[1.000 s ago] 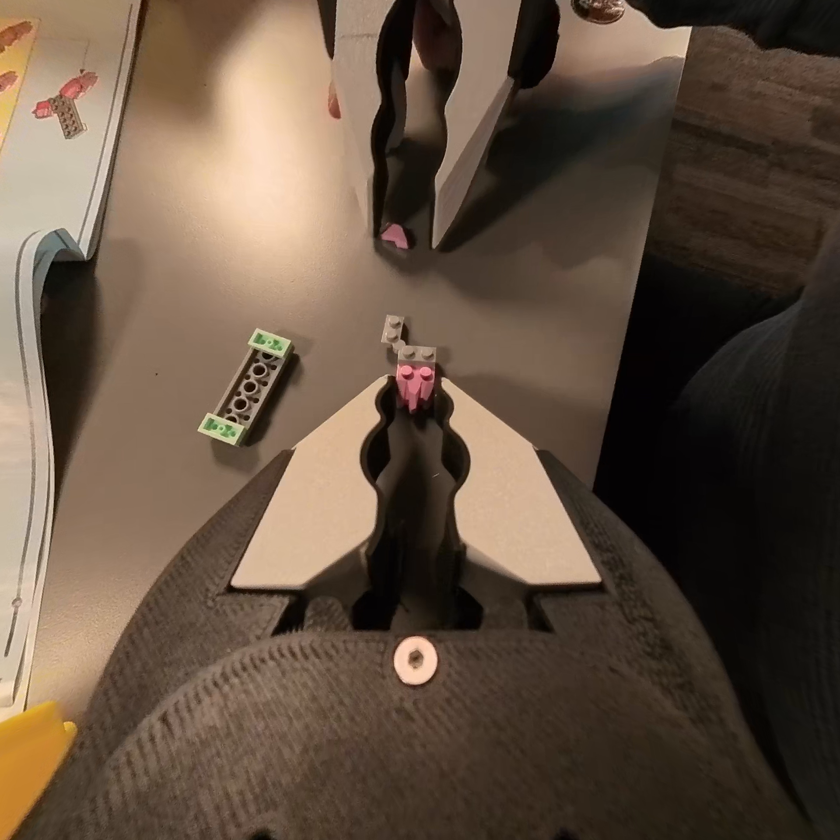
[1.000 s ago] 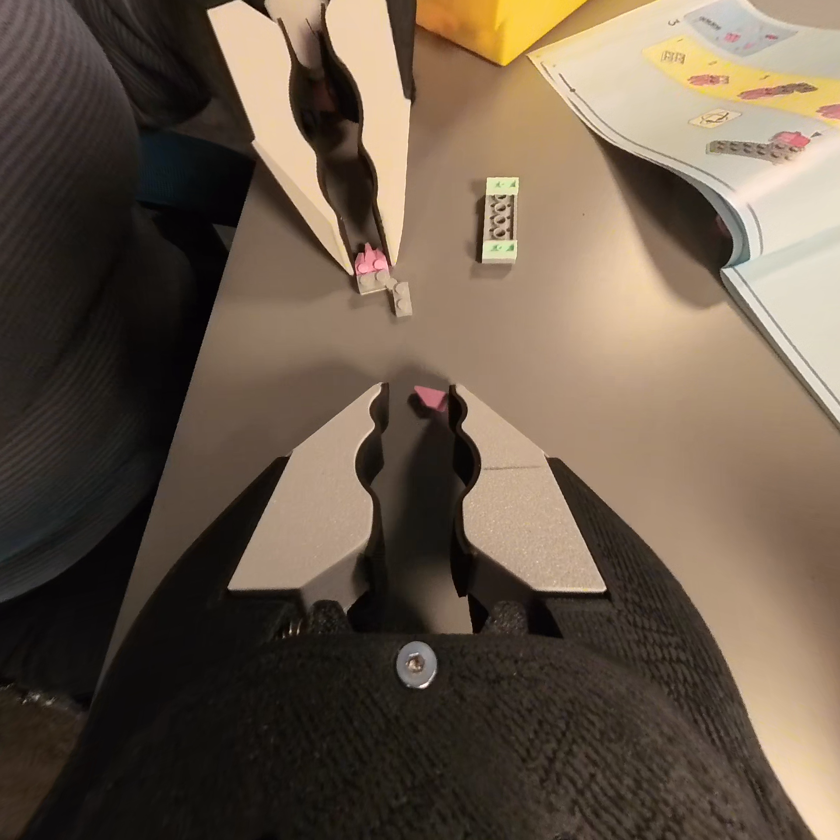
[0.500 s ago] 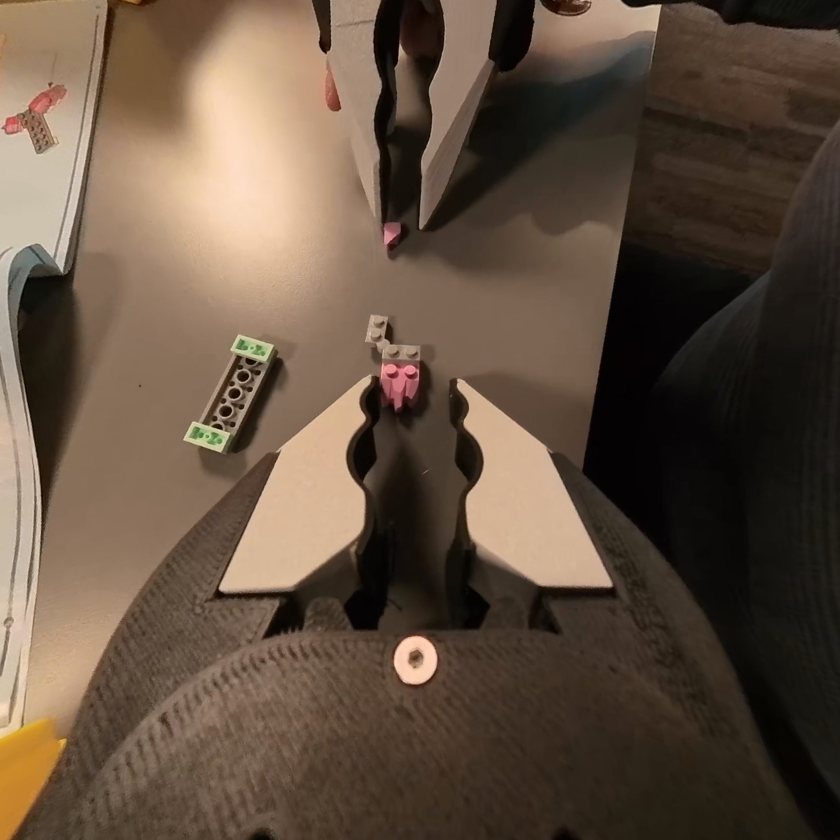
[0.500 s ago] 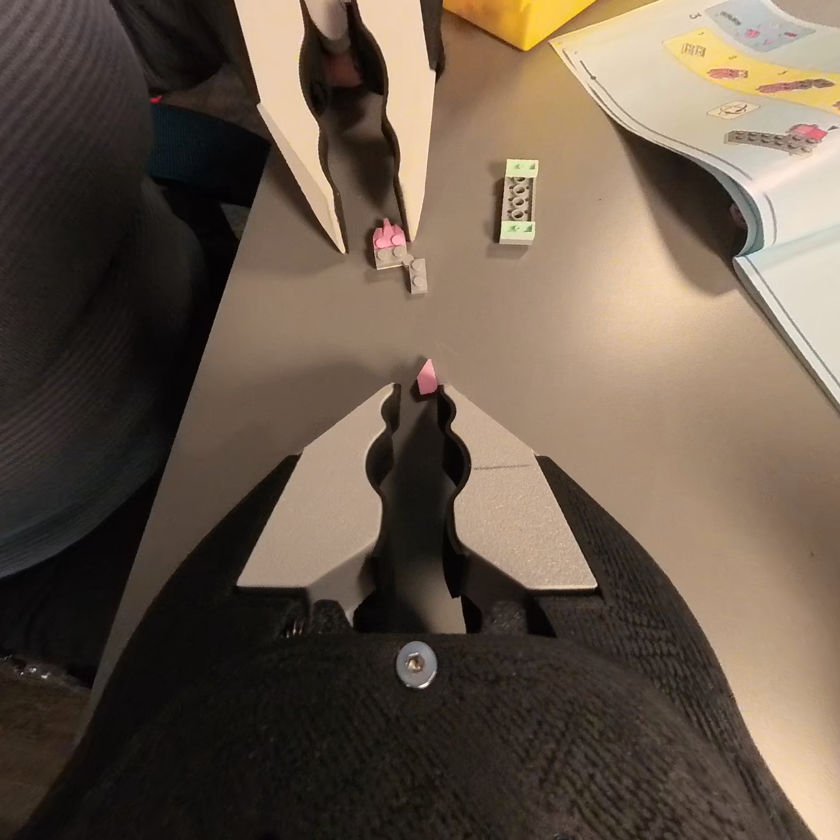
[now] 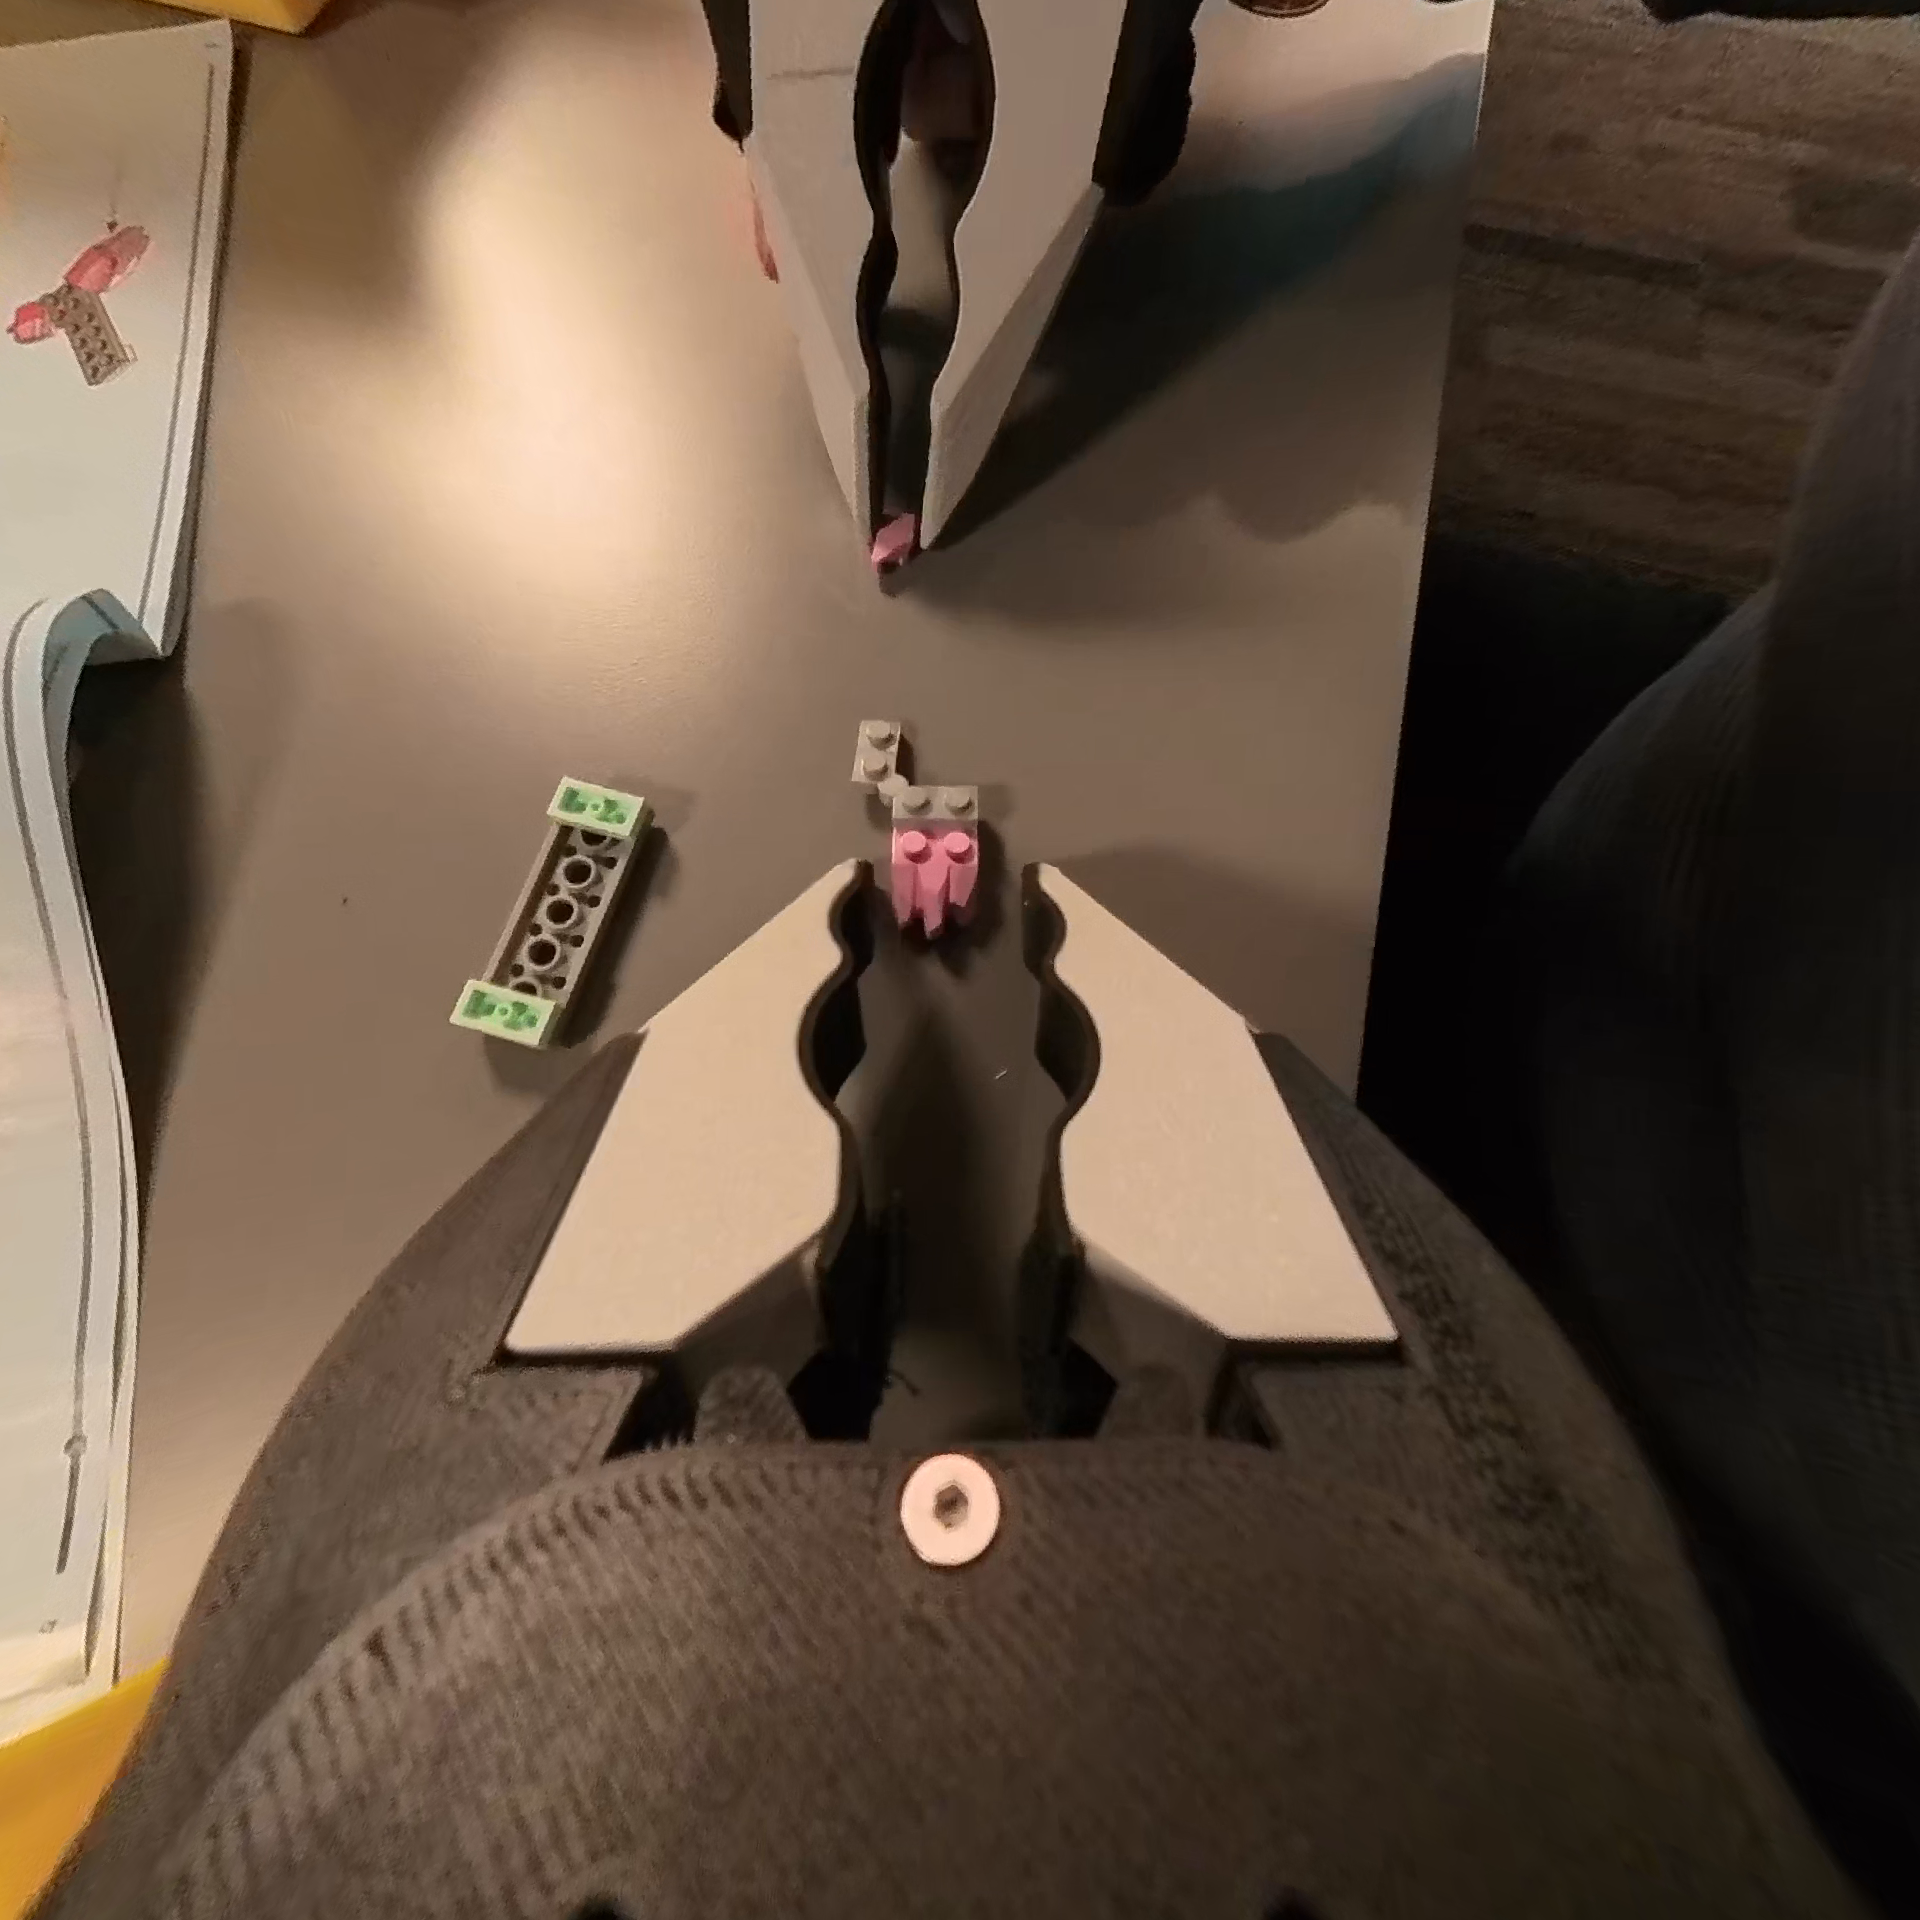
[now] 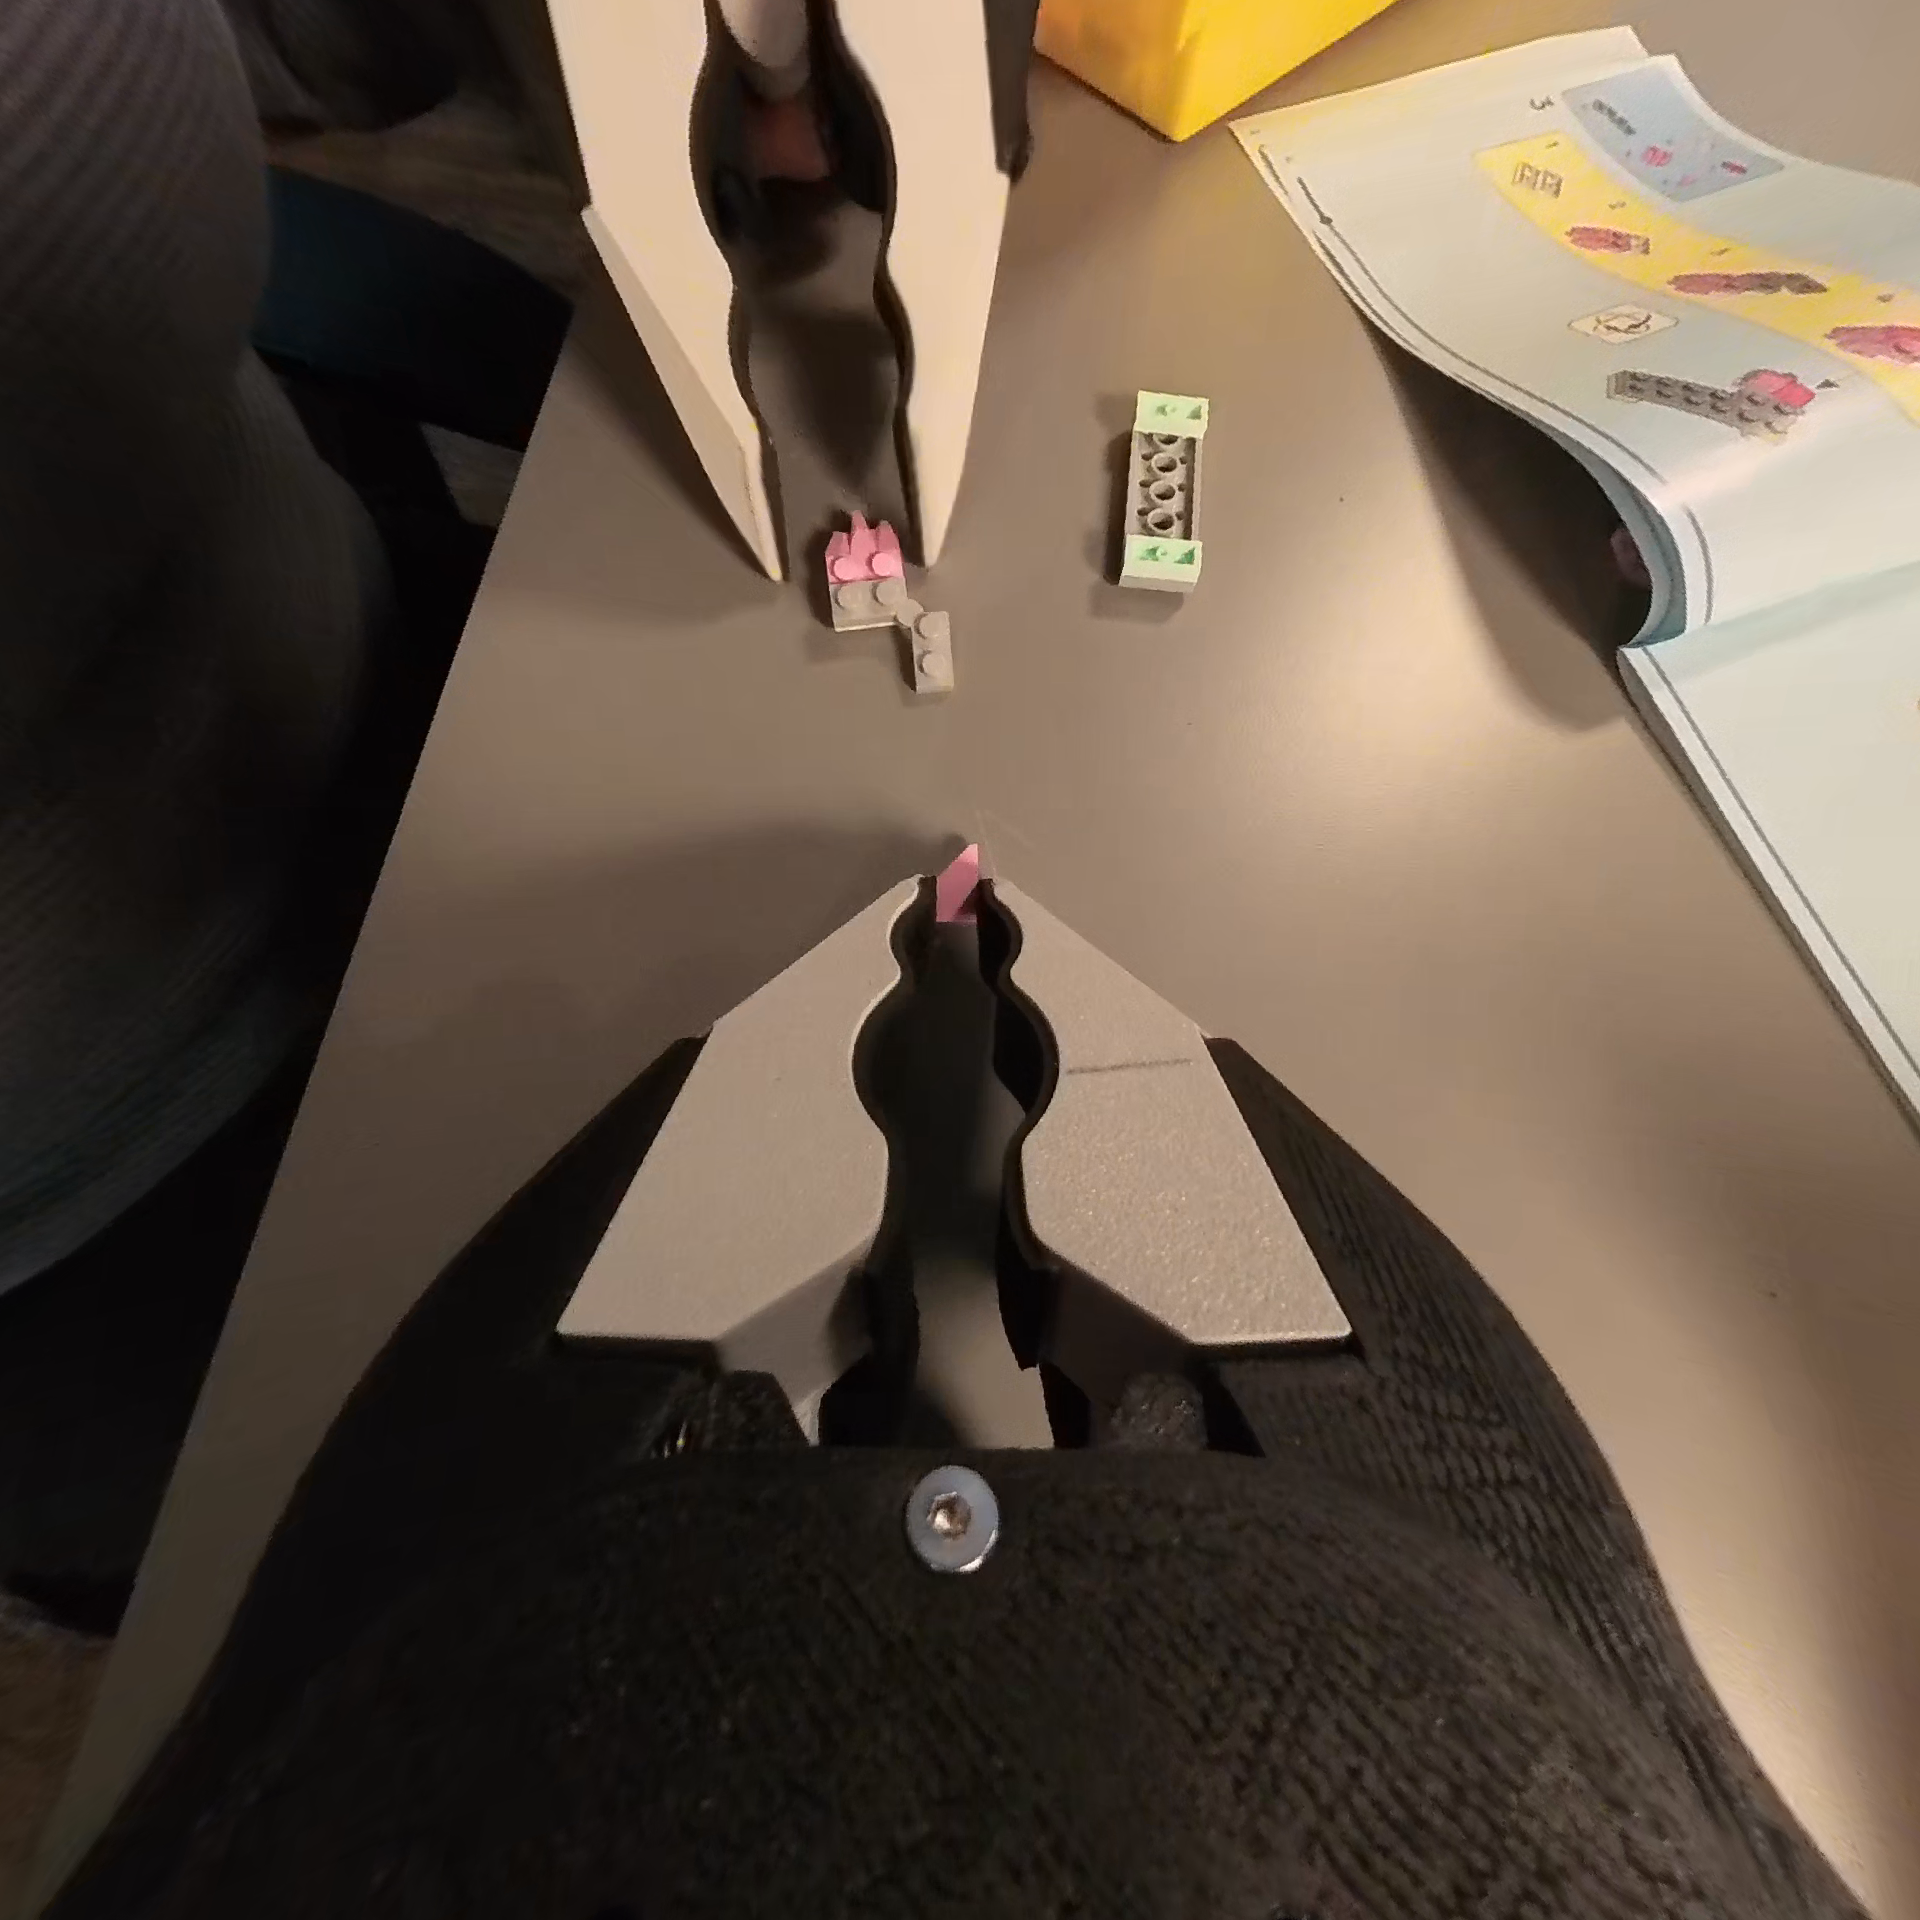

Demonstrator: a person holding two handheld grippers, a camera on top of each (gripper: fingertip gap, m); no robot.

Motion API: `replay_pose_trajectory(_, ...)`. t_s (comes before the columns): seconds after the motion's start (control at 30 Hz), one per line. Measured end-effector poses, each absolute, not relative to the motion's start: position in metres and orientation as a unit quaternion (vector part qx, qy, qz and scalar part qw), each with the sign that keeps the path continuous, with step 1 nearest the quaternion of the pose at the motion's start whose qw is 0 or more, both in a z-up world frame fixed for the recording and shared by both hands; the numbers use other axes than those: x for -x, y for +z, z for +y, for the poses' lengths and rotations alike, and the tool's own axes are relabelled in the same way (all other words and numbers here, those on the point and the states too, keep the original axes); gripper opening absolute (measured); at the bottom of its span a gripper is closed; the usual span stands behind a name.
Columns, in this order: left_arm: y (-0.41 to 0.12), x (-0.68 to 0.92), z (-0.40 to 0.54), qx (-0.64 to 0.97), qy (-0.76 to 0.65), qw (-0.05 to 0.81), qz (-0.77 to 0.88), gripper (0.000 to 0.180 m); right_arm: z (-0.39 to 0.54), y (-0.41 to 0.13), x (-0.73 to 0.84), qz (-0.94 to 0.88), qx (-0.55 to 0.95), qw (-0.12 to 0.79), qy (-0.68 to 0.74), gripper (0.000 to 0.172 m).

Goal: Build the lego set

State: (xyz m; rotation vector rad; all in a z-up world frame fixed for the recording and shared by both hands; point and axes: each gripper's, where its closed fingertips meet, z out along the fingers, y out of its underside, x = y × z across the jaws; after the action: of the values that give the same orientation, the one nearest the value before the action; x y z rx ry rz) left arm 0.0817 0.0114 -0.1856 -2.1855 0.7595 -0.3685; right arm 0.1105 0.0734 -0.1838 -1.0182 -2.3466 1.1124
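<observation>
The left hand-held gripper (image 5: 945, 883) stands wide, its fingers either side of a pink piece (image 5: 932, 875) without pressing on it; gaps show on both sides. That pink piece sits on a small grey plate (image 5: 937, 802), which joins a second grey plate (image 5: 876, 750) just beyond it. All rest on the grey surface (image 5: 520, 416).

The right hand-held gripper (image 6: 958, 883) is drawn narrow, its tips clamped on a small pink slope piece (image 6: 958, 883) whose point sticks out past the fingers. In the left wrist view this gripper comes down from the far side with the pink bit at its tips, close above the surface.

Left of the left gripper lies a grey holed brick (image 5: 556, 909) with a light green plate on each end, apart from both grippers. An open instruction booklet (image 5: 94, 364) lies at the far left edge, and a yellow box (image 6: 1174, 62) is near it.
</observation>
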Motion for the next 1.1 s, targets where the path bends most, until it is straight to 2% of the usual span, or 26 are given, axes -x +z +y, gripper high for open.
replay_pose_trajectory(0.1, -0.186, -0.083, 0.011, 0.858, -0.146, 0.388, 0.304, 0.016, 0.072, -0.183, -0.109, -0.828, 0.359, 0.172, 0.394, 0.005)
replay_pose_trajectory(0.47, -0.185, -0.083, 0.013, 0.858, -0.153, 0.388, 0.300, 0.015, 0.016, -0.164, -0.090, -0.850, 0.263, 0.188, 0.415, 0.005)
replay_pose_trajectory(1.1, -0.185, -0.083, 0.013, 0.862, -0.171, 0.380, 0.288, 0.015, 0.015, -0.174, -0.082, -0.859, 0.239, 0.226, 0.392, 0.005)
